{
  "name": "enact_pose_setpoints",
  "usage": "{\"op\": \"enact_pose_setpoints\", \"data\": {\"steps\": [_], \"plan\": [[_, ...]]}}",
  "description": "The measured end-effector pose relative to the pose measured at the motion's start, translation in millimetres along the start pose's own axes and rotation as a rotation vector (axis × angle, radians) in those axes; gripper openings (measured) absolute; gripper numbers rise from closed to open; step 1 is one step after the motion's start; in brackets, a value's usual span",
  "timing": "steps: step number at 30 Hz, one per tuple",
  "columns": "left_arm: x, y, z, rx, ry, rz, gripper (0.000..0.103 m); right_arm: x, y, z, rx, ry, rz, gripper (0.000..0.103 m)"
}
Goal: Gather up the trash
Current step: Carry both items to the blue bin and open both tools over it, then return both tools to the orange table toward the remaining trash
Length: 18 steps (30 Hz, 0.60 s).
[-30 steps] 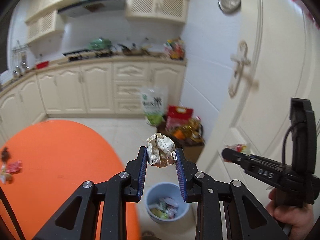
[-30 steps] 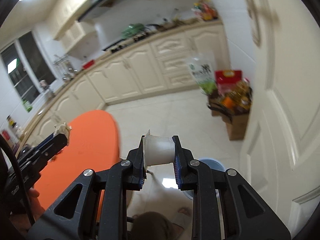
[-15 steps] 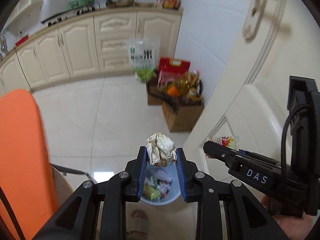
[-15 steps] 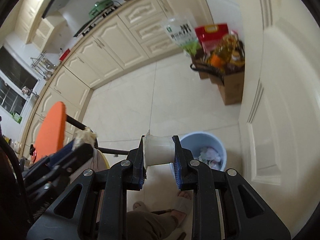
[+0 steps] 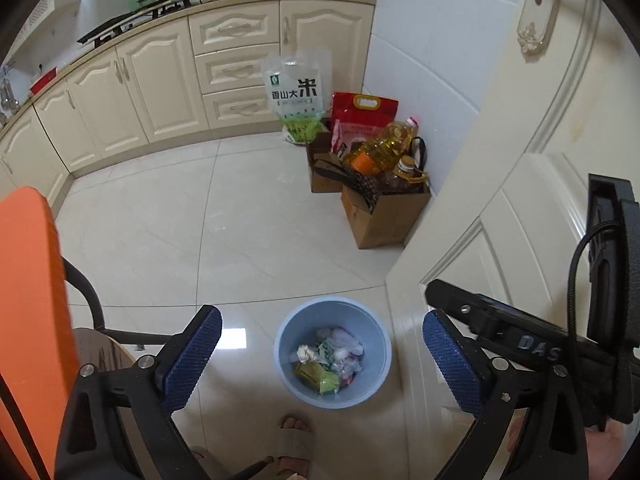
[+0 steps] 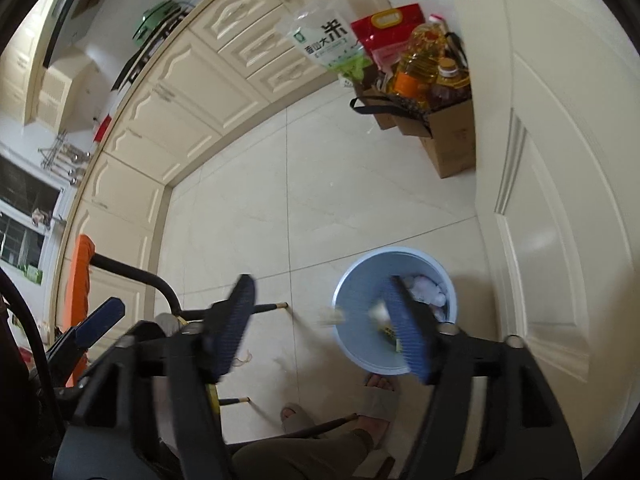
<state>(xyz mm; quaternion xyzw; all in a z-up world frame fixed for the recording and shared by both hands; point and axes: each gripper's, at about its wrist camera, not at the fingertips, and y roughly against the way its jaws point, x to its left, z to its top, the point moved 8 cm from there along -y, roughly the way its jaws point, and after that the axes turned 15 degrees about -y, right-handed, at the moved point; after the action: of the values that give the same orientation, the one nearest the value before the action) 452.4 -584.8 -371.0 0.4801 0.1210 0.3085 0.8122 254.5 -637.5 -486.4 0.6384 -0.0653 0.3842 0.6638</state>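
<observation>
Both grippers hang wide open and empty above the blue bin (image 5: 333, 354): left gripper (image 5: 322, 354), right gripper (image 6: 320, 326). Trash (image 5: 326, 360) lies inside, bin at six o'clock; table not visible.

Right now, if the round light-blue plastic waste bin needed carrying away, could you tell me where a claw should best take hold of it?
Grip the round light-blue plastic waste bin by its thin open rim, coming straight down from above. It stands upright on the floor, and its near rim is bare, with trash lying low inside.
</observation>
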Motion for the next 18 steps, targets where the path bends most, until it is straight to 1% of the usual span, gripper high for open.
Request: {"op": "enact_pose_setpoints", "data": {"steps": [1,3,4,5,6,10,18], "plan": [[-2.0,5.0,-2.1,-0.006,-0.003,0.005,0.102,0.5,3.6,1.9,-0.01,-0.008,0.002,0.093],[-8.6,13.6,-1.7,-0.026,-0.009,0.021,0.102,-0.6,13.0,5.2,-0.037,-0.036,0.011,0.101],[-9.7,24.3,-7.6,-0.036,-0.011,0.024,0.102,-1.2,18.4,6.5,-0.049,-0.05,0.016,0.103],[-12.6,33.1,-7.9,-0.054,-0.012,0.027,0.102,-1.1,20.7,7.0,-0.053,-0.055,0.017,0.103],[-10.7,43.9,-16.5,-0.066,-0.013,0.026,0.102,-0.1,26.1,6.3,-0.058,-0.058,0.016,0.103],[-12.7,87.0,-32.7,-0.129,-0.011,0.031,0.102,11.3,47.4,4.4,-0.087,-0.051,0.035,0.103],[4.3,174.2,-78.4,-0.245,0.015,0.061,0.102,59.5,95.3,-17.2,-0.148,0.004,0.086,0.103]]}}
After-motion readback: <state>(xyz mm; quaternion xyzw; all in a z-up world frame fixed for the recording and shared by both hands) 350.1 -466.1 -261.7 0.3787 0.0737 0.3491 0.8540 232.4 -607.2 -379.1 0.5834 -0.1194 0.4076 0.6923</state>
